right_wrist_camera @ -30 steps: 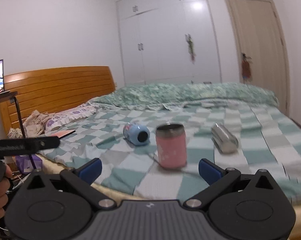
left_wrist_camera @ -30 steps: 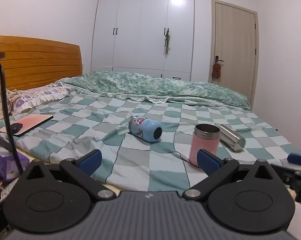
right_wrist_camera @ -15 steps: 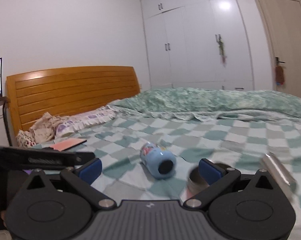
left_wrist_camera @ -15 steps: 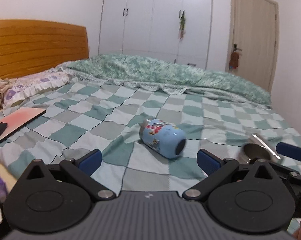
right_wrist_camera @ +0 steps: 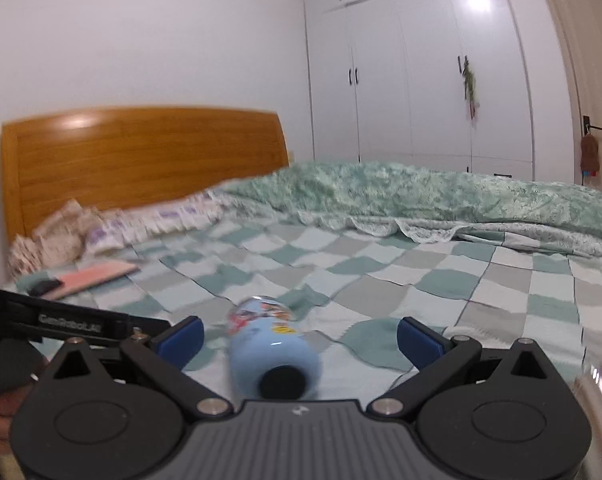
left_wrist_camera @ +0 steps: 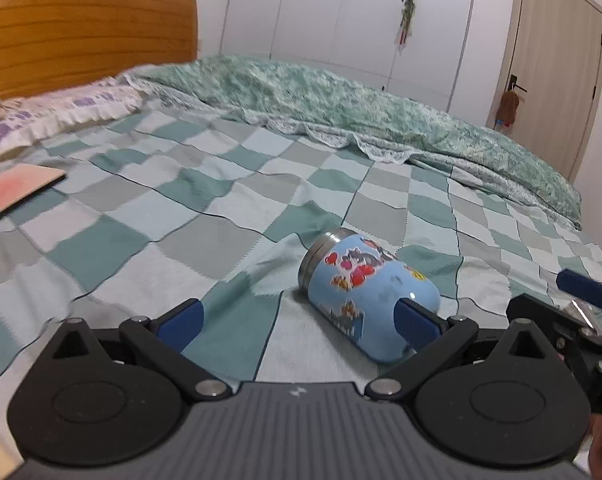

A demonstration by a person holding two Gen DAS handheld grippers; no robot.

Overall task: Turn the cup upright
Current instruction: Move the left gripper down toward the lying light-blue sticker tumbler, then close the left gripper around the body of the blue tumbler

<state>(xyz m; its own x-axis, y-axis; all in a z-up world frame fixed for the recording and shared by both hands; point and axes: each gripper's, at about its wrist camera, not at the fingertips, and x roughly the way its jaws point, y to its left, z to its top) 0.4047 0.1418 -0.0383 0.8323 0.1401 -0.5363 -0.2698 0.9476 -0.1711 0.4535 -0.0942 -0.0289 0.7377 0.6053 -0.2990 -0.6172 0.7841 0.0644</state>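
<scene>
blue cup [left_wrist_camera: 371, 300] with cartoon stickers lies on its side on the checked bed cover [left_wrist_camera: 205, 236], steel rim pointing away toward the headboard [left_wrist_camera: 81, 36]. left tongs [left_wrist_camera: 297, 320] are spread wide and hold nothing, right blue pad in front of the cup. right tongs [right_wrist_camera: 299, 338] are also wide apart, bracketing the cup's dark base, holding nothing.

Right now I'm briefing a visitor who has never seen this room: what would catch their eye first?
The blue cartoon cup lying on its side on the checked bedspread, metal rim pointing away. Both open tools, left and right, frame it. Behind stands the orange wooden headboard.
</scene>
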